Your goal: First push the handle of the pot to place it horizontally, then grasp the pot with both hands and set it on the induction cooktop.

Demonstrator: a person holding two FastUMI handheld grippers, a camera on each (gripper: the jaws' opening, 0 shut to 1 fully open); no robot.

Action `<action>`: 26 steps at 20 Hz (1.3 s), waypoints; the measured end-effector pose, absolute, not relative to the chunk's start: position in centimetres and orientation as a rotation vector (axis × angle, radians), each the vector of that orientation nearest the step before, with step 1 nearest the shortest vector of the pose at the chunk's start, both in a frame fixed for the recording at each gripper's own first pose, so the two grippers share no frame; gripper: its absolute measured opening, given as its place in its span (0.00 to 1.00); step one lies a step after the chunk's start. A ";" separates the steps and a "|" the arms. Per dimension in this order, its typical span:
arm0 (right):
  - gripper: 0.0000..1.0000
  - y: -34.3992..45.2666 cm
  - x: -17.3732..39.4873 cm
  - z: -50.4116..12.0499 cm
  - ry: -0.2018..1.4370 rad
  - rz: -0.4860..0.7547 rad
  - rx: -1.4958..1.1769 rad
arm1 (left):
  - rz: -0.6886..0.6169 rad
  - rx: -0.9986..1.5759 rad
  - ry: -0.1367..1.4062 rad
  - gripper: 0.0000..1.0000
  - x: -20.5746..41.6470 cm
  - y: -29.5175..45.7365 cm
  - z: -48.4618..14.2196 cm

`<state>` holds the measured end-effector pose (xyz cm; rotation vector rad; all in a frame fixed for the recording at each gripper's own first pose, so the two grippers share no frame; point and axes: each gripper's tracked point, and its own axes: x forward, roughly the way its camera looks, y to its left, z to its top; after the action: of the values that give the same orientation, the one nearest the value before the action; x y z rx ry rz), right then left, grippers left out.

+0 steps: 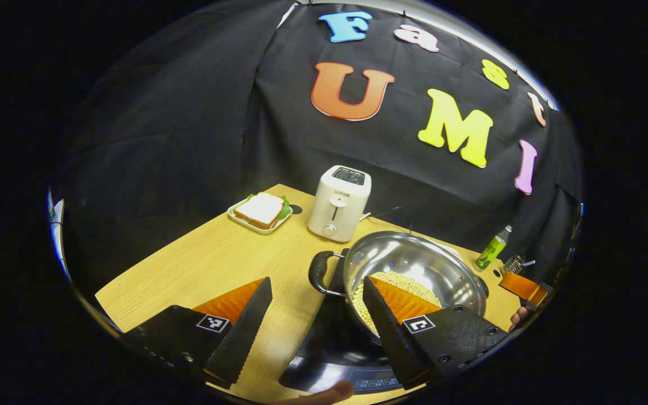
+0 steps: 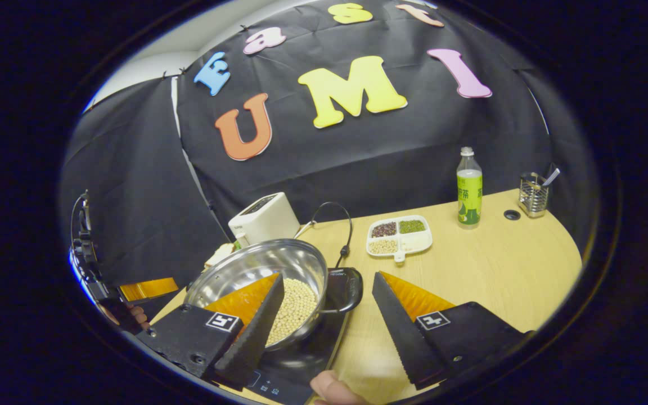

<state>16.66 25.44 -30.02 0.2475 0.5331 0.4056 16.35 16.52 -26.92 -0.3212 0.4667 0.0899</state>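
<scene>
The shiny steel pot (image 1: 414, 270) with pale beans inside sits on the black glass induction cooktop (image 1: 329, 343) at the near edge of the light wooden table (image 1: 211, 264). The left gripper (image 1: 315, 323) hovers with its fingers spread wide either side of the pot's black loop handle (image 1: 321, 273), touching nothing. The right gripper (image 2: 327, 320) likewise gapes around the opposite black handle (image 2: 345, 289). A white toaster (image 1: 339, 203) stands behind the pot.

left tongs (image 1: 313, 315): square tag markers, screws | right tongs (image 2: 324, 315): serrated finger edges
</scene>
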 end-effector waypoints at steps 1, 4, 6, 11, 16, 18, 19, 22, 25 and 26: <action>0.95 25.0 15.8 -29.5 0.514 0.400 0.225 | 0.086 -0.306 0.448 0.96 15.6 16.3 -26.2; 0.95 23.7 12.4 -27.5 0.461 0.377 0.193 | 0.094 -0.230 0.381 0.95 13.2 15.5 -24.3; 0.95 22.7 10.2 -25.8 0.429 0.370 0.207 | 0.095 -0.193 0.344 0.96 11.4 14.6 -22.4; 0.94 17.3 6.9 -20.8 0.323 0.291 0.192 | 0.038 -0.180 0.192 0.95 7.9 11.1 -16.0; 0.95 12.5 4.6 -16.9 0.252 0.236 0.174 | 0.008 -0.171 0.117 0.95 5.8 8.5 -12.0; 0.94 11.0 3.6 -15.7 0.223 0.220 0.156 | -0.005 -0.144 0.074 0.95 4.9 7.2 -10.4; 0.95 10.4 3.1 -15.1 0.208 0.216 0.148 | -0.011 -0.125 0.051 0.95 4.5 6.6 -9.7; 0.96 8.3 1.7 -13.7 0.171 0.189 0.146 | -0.006 -0.058 -0.002 0.95 2.7 5.1 -8.0; 0.96 5.6 0.2 -12.0 0.127 0.151 0.109 | 0.045 -0.004 -0.041 0.95 1.4 4.5 -7.2; 0.96 4.6 -0.2 -11.3 0.105 0.135 0.096 | 0.044 -0.006 -0.032 0.95 0.8 3.9 -7.6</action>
<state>-0.20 4.60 -11.33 0.0959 0.1049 0.1350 0.78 3.86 -7.57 -0.0055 -0.0322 0.0441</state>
